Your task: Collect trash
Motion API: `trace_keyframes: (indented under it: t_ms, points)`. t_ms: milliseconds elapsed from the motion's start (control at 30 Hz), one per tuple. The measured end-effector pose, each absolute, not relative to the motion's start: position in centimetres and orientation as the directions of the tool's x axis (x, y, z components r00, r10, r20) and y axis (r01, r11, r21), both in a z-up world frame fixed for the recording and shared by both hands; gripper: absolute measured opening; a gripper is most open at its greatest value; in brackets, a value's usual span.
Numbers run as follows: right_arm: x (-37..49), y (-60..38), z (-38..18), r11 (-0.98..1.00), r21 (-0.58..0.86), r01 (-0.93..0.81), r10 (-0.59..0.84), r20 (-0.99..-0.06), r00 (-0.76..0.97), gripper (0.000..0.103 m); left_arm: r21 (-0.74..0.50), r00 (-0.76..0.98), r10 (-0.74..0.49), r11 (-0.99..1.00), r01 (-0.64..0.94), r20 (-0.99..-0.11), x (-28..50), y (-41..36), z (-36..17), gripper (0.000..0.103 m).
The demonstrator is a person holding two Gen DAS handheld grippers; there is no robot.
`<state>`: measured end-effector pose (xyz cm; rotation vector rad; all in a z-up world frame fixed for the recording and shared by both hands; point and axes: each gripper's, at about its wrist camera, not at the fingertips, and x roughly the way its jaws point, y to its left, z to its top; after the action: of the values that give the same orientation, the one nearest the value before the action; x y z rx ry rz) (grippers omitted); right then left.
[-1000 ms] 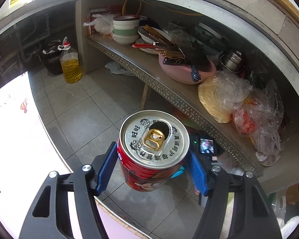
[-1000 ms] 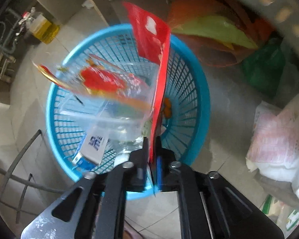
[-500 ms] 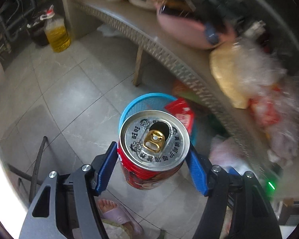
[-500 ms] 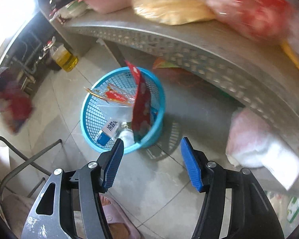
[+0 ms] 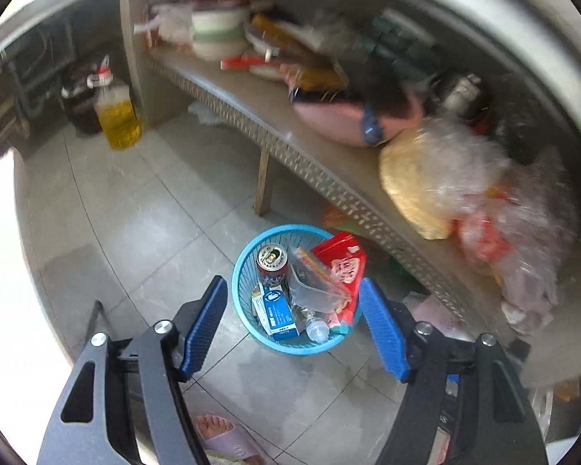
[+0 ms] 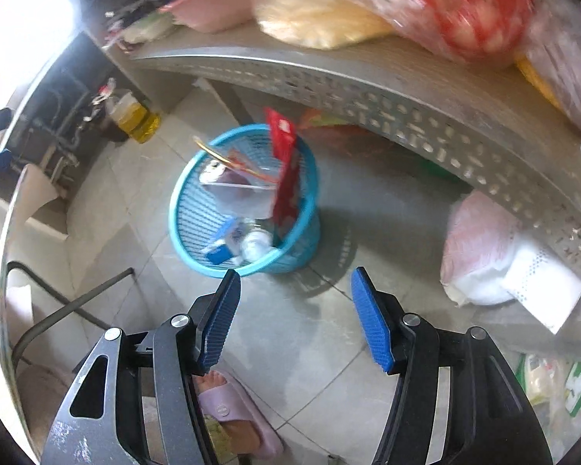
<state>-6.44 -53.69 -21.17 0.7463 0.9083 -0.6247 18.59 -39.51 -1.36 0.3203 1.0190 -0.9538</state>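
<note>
Both my grippers, left gripper (image 5: 292, 327) and right gripper (image 6: 294, 319), gaped empty above the basket (image 5: 248, 259). The can (image 5: 272, 265) inside it looked light, hard and slippery; I'd pinch its round sides.

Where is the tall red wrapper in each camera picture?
Left wrist: the red wrapper stands at the right side of the blue basket, just above the open tongs.
Right wrist: it sticks up at the basket's far right, upper middle.
Shared landmark: the yellow oil bottle.

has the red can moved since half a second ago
Yes. The red can has left the open left gripper and now stands inside the blue basket on the floor.
</note>
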Motion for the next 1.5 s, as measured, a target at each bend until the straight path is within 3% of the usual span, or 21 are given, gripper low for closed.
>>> trace_keyframes:
  t_ms: [100, 167, 233, 300, 567, 867, 1133, 1500]
  points:
    - [-6.0, -51.5, -18.4, 0.661, 0.301, 0.688, -0.178, -0.827, 0.533, 0.06, -0.19, 0.215, -0.585, 0.553, 0.811, -0.782, 16.2, -35.3, 2.0, 0.077]
    - [-5.8, -49.3, -15.6, 0.721, 0.282, 0.633, -0.206, -0.785, 0.584, 0.07, -0.174, 0.253, -0.607, 0.555, 0.814, -0.753, 14.6, -32.4, 3.7, 0.082]
    - [-6.0, -46.5, -12.5, 0.788, 0.236, 0.569, -0.246, -0.726, 0.642, 0.089, -0.164, 0.301, -0.634, 0.568, 0.807, -0.712, 12.6, -28.5, 5.3, 0.09]
    - [-6.4, -43.4, -9.6, 0.842, 0.159, 0.516, -0.294, -0.668, 0.684, 0.095, -0.165, 0.349, -0.646, 0.597, 0.785, -0.678, 11.1, -24.8, 6.3, 0.097]
    - [-7.0, -35.7, -4.6, 0.928, 0.035, 0.37, -0.278, -0.595, 0.754, 0.095, -0.153, 0.555, -0.53, 0.796, 0.585, -0.641, 6.5, -12.9, 5.9, 0.097]
    - [-7.2, -28.3, -2.4, 0.948, -0.079, 0.307, -0.3, -0.535, 0.79, 0.095, 0.02, 0.74, -0.232, 0.949, 0.315, -0.631, 3.6, -6.9, 4.3, 0.097]
    - [-5.7, -26.9, -3.3, 0.947, -0.109, 0.302, -0.3, -0.634, 0.713, 0.095, -0.033, 0.655, -0.136, 0.985, 0.168, -0.744, 3.3, -2.0, 1.7, 0.097]
    - [-6.2, -28.4, -4.1, 0.924, -0.119, 0.364, -0.343, -0.68, 0.648, 0.095, 0.081, 0.653, -0.043, 0.984, 0.159, -0.756, 3.0, -1.8, 0.7, 0.097]
